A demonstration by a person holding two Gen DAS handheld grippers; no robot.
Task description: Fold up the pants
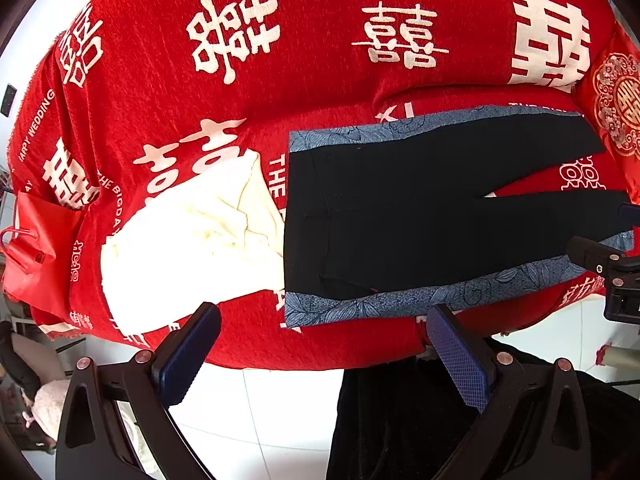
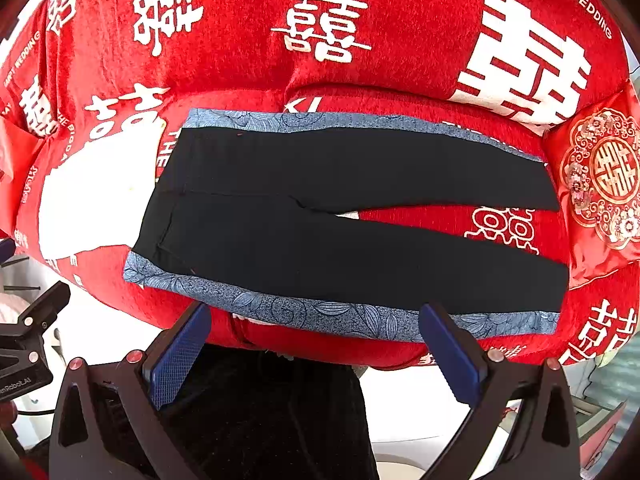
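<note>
On a bed (image 2: 248, 60) covered by a red blanket printed with white characters, black pants (image 2: 320, 216) are laid out flat, seen from the right wrist camera with the waistband to the left of the picture and the two legs running to the right. The legs are parted, so that a wedge of red blanket shows between them toward the hems. Beneath the pants a blue leaf-patterned cloth (image 2: 320, 316) is spread; its borders are exposed along the far and near sides of the garment. Just beside the waistband, a cream-white garment (image 1: 192, 240) is seen lying crumpled on the blanket. A red cushion with gold ornament (image 2: 608, 184) is placed at the hem end, and a red paper bag (image 1: 40, 252) is visible at the opposite edge of the bed in the left wrist view.

Both tools are held above the near edge of the bed and pointed steeply downward. The left gripper (image 1: 324, 356) is shown with its fingers (image 1: 188, 356) spread wide and nothing between them; it is positioned near the waistband end. The right gripper (image 2: 316, 356) is likewise released, its blue-padded fingers (image 2: 452, 356) wide apart and empty, over the near border of the blue cloth. No contact with the pants is made by either tool.
</note>
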